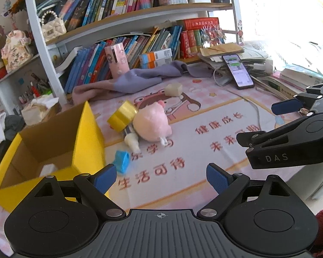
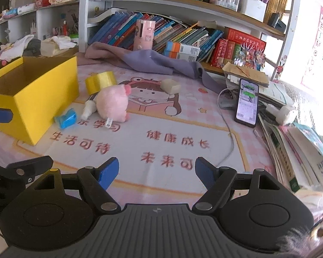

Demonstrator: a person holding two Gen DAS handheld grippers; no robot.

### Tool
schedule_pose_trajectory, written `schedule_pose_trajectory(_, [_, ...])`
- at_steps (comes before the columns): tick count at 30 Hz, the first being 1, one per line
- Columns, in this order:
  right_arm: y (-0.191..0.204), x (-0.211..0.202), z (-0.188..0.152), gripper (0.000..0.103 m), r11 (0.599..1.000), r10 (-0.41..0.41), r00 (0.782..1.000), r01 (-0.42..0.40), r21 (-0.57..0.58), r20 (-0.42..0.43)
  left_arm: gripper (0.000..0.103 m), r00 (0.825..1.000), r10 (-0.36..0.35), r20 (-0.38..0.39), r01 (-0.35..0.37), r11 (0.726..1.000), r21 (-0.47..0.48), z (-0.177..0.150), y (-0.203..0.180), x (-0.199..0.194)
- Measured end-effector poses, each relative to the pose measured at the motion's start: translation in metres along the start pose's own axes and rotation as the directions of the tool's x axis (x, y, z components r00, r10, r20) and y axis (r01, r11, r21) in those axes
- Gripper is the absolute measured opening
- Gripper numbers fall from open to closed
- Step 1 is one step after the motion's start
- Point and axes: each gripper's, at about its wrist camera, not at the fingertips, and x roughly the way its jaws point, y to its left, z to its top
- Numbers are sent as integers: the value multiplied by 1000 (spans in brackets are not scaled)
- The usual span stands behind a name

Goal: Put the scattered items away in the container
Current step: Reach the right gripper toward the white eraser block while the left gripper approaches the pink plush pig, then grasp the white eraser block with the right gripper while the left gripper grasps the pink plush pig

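Note:
A yellow cardboard box (image 1: pixel 84 142) (image 2: pixel 45 90) stands open at the left of the pink desk mat, with something white inside. Beside it lie a yellow tape roll (image 1: pixel 121 116) (image 2: pixel 100 82), a pink plush pig (image 1: pixel 151 124) (image 2: pixel 112 103), a small white bottle (image 1: pixel 132 140) (image 2: pixel 88 108), a blue sharpener-like item (image 1: pixel 121 161) (image 2: pixel 66 118) and a cream block (image 1: pixel 173 89) (image 2: pixel 170 86). My left gripper (image 1: pixel 161 178) is open and empty near the box's front corner. My right gripper (image 2: pixel 157 172) is open and empty over the mat's front; it also shows in the left wrist view (image 1: pixel 275 126).
A purple cloth (image 1: pixel 127 81) (image 2: pixel 152 62) lies at the back before a bookshelf. A phone (image 1: pixel 238 71) (image 2: pixel 247 101) leans on stacked papers and books at the right, with a white cable (image 2: pixel 229 133) across the mat. A pink cylinder (image 2: pixel 144 34) stands by the books.

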Motion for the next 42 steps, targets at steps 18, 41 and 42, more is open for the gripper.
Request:
schedule_pose_trajectory(18, [-62, 77, 60, 77, 994, 74, 997, -74, -77, -2, 92, 996, 74, -48, -78, 992, -95, 60, -12, 75])
schedule_pose_trajectory(41, [-102, 225, 127, 77, 956, 242, 970, -245, -160, -36, 92, 952, 203, -229, -244, 955, -167, 101, -13, 181])
schedule_pose_trajectory(42, [-103, 233, 130, 77, 955, 245, 969, -248, -164, -40, 92, 950, 201, -240, -247, 952, -179, 100, -11, 186])
